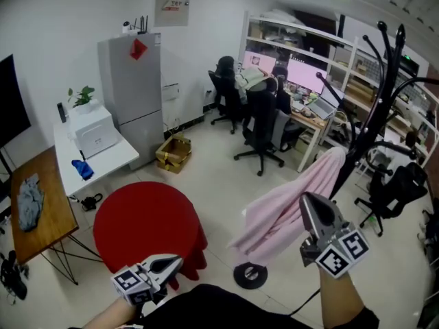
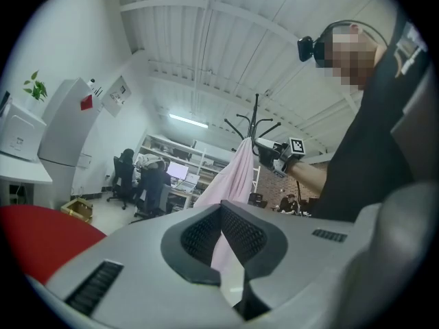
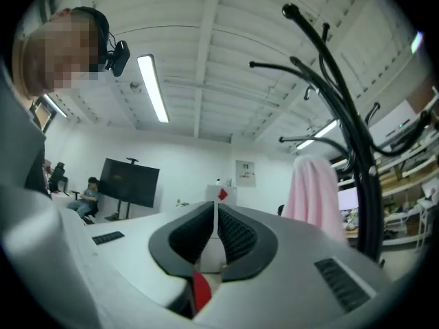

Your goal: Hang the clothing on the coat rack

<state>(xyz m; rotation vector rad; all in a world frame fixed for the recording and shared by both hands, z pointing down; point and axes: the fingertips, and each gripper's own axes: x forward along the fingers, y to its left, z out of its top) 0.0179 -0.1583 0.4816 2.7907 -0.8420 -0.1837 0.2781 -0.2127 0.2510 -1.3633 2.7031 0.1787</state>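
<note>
A pale pink garment (image 1: 285,208) hangs on the black coat rack (image 1: 376,101), draped from one of its arms down toward the round base (image 1: 250,275). My right gripper (image 1: 310,201) is close in front of the cloth's lower right part, jaws shut with nothing between them. In the right gripper view the garment (image 3: 315,190) and the rack (image 3: 350,129) stand to the right of the closed jaws (image 3: 216,208). My left gripper (image 1: 175,260) is low at the left beside the red table, shut and empty. The left gripper view looks past its jaws (image 2: 221,208) at the hanging garment (image 2: 233,177).
A round red table (image 1: 140,221) stands left of the rack. Behind it are a white table (image 1: 103,157) with a printer, a wooden table (image 1: 48,211), a grey fridge (image 1: 134,88) and a cardboard box (image 1: 173,153). Office chairs (image 1: 260,125) and desks fill the back right.
</note>
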